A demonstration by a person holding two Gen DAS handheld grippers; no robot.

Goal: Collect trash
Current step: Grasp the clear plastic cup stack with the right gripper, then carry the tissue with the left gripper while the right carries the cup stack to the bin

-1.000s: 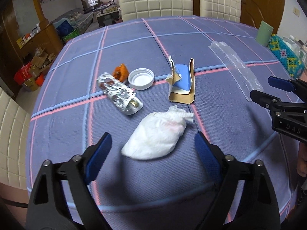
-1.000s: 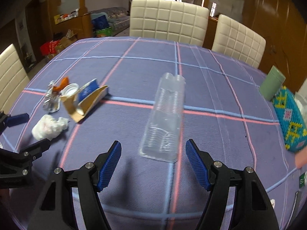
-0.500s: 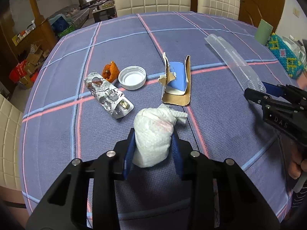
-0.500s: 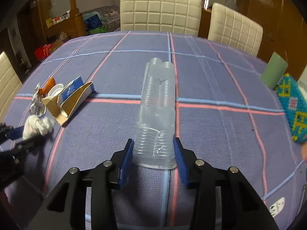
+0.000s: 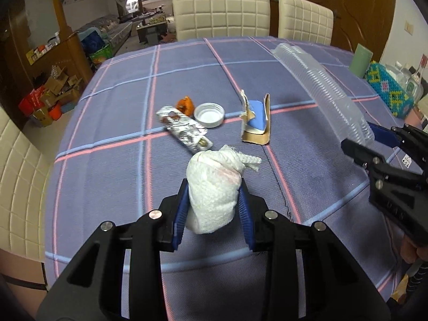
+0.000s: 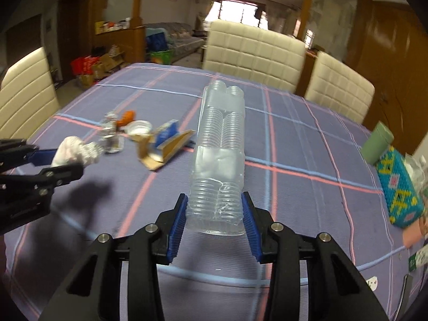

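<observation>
My left gripper (image 5: 213,187) is shut on a crumpled white tissue wad (image 5: 214,187), lifted off the purple checked tablecloth (image 5: 120,165). My right gripper (image 6: 214,203) is shut on the near end of a long clear plastic cup sleeve (image 6: 220,155), which sticks out forward above the table. On the cloth lie a silver blister pack (image 5: 184,132), an orange scrap (image 5: 185,104), a white lid (image 5: 209,114) and a torn cardboard box with a blue insert (image 5: 256,124). In the left wrist view the right gripper (image 5: 374,144) appears at the right edge, holding the sleeve (image 5: 321,83).
Cream padded chairs (image 5: 220,10) stand at the far side and another chair (image 6: 26,91) at the left. A green cup (image 6: 377,144) and a patterned turquoise box (image 6: 398,187) sit at the table's right edge. Boxes and clutter (image 5: 50,93) cover the floor beyond the left side.
Both grippers closed: the left on the tissue wad, the right on the cup sleeve. Both have since lifted their items off the cloth.
</observation>
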